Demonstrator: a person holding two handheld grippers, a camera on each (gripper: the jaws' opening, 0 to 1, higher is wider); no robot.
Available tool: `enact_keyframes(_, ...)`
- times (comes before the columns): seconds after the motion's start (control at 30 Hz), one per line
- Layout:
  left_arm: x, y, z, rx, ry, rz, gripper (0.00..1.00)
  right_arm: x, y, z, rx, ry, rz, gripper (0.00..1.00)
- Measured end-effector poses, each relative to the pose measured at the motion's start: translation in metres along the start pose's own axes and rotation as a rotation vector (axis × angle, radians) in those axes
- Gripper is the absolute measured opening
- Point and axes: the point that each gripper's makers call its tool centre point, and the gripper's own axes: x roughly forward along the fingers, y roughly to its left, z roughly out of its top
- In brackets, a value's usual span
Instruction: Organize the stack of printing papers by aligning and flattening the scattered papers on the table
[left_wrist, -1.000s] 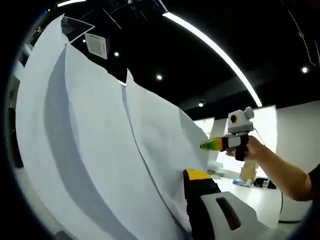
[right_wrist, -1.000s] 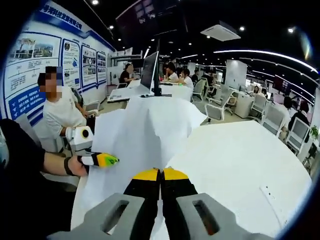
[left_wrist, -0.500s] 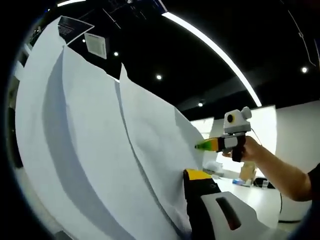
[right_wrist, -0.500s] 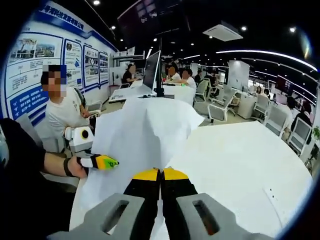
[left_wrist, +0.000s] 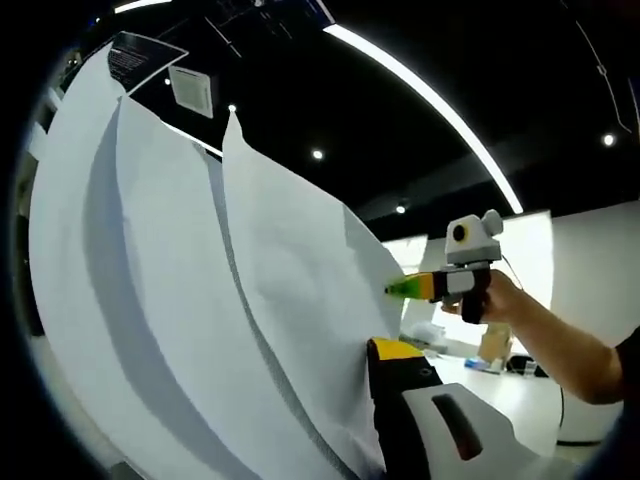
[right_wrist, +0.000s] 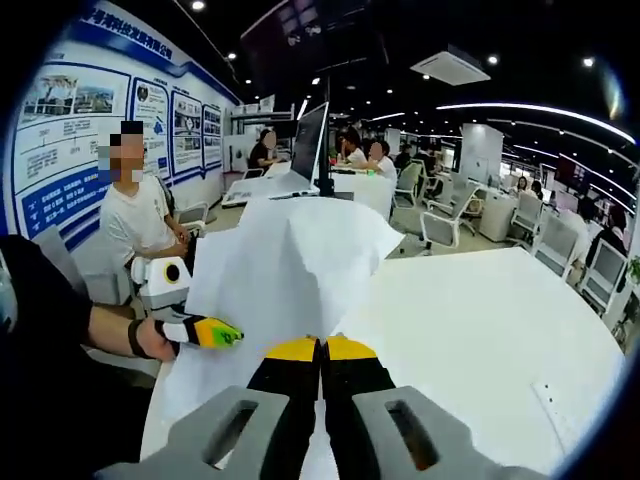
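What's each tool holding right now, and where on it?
Both hold the papers: right tool shut on the near edge, left tool on the left edge.

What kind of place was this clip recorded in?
Most likely an open-plan office or lab: people sit at desks with a monitor, office chairs stand around, information posters line the wall, and a large white table holds the printing papers.

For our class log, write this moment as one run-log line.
left gripper: shut on papers | right gripper: shut on papers | papers: lifted above white table, sheets uneven
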Motion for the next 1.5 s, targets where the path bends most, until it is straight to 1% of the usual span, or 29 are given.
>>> enact_keyframes(0.53,0.001,-0.003,-0.001,0.006,0.008,-0.006,0.24,0.008,0.006,0.001,0.005,-0.008,0.018,0.00)
enact_keyframes(0.6,0.002,0.002,0.000,0.005,0.008,-0.006,0.24,0.010,0.007,0.001,0.004,-0.008,0.019,0.00)
enact_keyframes(1.2,0.004,0.005,-0.001,0.007,0.009,-0.004,0.24,0.014,0.013,0.001,0.007,-0.003,0.034,0.00)
enact_keyframes(1.3,0.005,0.011,0.001,0.005,0.008,-0.006,0.24,0.016,0.014,0.000,0.002,0.002,0.036,0.00)
enact_keyframes(1.5,0.006,0.014,0.002,0.003,0.008,-0.008,0.24,0.019,0.016,-0.001,-0.004,0.008,0.041,0.00)
